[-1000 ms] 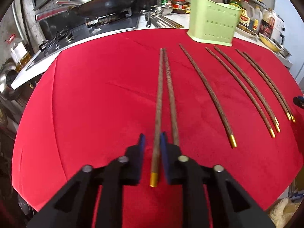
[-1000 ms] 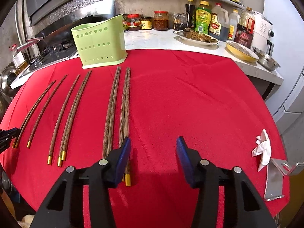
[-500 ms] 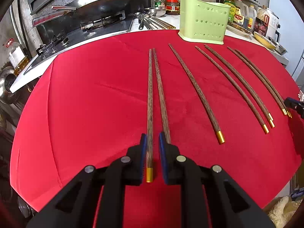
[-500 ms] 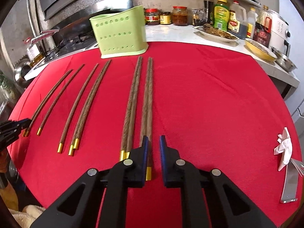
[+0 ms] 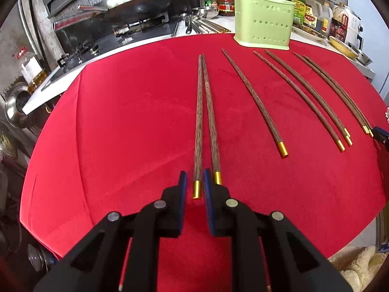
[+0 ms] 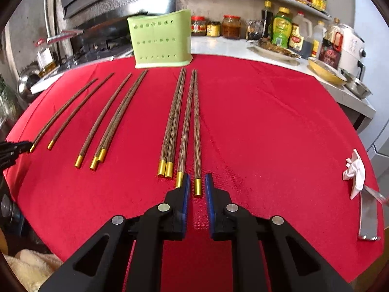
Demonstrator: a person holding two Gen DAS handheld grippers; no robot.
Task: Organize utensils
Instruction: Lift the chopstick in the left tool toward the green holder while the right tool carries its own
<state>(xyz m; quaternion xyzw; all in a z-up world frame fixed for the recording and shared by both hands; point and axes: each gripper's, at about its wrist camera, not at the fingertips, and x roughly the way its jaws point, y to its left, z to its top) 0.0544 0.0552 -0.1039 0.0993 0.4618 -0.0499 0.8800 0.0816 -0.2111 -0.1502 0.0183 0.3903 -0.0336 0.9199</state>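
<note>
Several dark wooden chopsticks with gold end caps lie in a row on a red cloth (image 5: 121, 126). In the left wrist view my left gripper (image 5: 194, 177) has its jaws narrowly apart around the gold end of the leftmost chopstick (image 5: 198, 131), not clamped. In the right wrist view my right gripper (image 6: 195, 180) straddles the gold end of the rightmost chopstick (image 6: 197, 131) the same way. A green perforated utensil holder (image 5: 263, 28) stands at the cloth's far edge; it also shows in the right wrist view (image 6: 160, 40).
A stove with a pan (image 5: 136, 7) is at the back left. Jars and bottles (image 6: 282, 28) line the back counter, with a yellow bowl (image 6: 325, 73). A white crumpled tissue (image 6: 356, 172) and a metal tool (image 6: 368, 216) lie at the cloth's right.
Both grippers have drawn back toward the near ends of their chopsticks and their jaws have parted slightly. One second ago the right gripper was wide open.
</note>
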